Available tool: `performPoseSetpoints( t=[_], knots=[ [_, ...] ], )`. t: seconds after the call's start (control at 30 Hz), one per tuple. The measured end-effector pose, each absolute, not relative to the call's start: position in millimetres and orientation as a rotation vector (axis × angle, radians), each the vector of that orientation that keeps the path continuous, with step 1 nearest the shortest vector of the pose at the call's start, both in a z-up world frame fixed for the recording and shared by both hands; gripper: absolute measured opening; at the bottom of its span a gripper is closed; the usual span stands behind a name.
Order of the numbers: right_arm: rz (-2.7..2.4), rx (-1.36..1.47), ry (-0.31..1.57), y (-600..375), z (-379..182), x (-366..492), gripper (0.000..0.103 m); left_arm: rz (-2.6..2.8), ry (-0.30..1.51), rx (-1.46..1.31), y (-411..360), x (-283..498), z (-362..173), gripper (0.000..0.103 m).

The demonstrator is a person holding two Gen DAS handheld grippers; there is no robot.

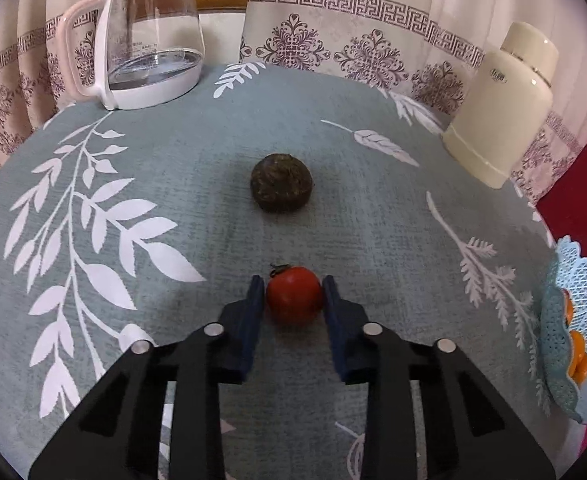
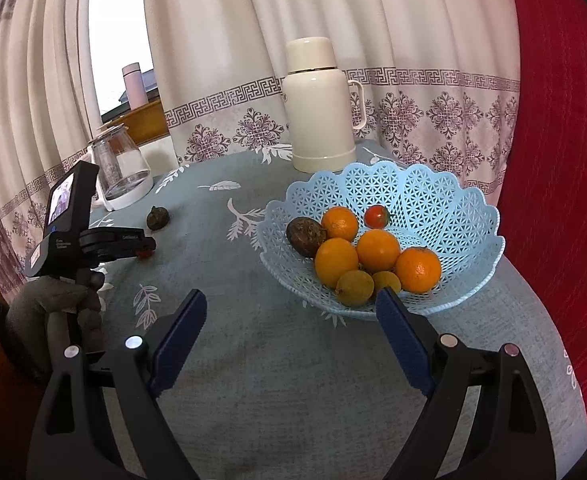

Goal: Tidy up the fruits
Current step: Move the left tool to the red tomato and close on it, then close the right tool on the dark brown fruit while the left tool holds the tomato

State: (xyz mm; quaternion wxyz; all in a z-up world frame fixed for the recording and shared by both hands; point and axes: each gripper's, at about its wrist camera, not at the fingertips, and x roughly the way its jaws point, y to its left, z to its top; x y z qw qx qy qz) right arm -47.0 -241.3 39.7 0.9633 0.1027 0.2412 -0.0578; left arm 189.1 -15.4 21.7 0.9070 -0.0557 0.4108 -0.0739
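Small red round tomato (image 1: 294, 294) sits on the desk (image 1: 213, 208), clamped by the left hand-held gripper (image 1: 294, 296); next, lift it to the pale-blue lattice plastic basket (image 2: 445, 200). Right hand-held gripper (image 2: 289, 340) gapes empty.

Each black plastic claw (image 1: 294, 294) carries ribbed blue pads (image 2: 179, 338), silver round screws behind them; a grey glove (image 2: 53, 300) grips the handle.

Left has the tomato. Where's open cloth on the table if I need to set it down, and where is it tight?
Open: the cloth between the dark brown fruit and the blue basket, and the wide stretch in front of the open right gripper. Also between the glass kettle and the cream thermos. Tight: the basket, heaped with oranges, and around the left gripper, shut on the tomato.
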Motion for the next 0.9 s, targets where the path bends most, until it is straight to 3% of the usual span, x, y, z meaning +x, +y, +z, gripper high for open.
performPoseSetpoints(
  t=[0.53, 0.9],
  knots=[
    [0.010, 0.135, 0.482, -208, 68, -20, 0.086, -0.068, 0.636, -0.095, 10, 156, 65, 0.029],
    [0.181, 0.100, 0.636, -154, 55, 92, 0.086, 0.059, 0.590, -0.164, 68, 141, 65, 0.029]
  ],
)
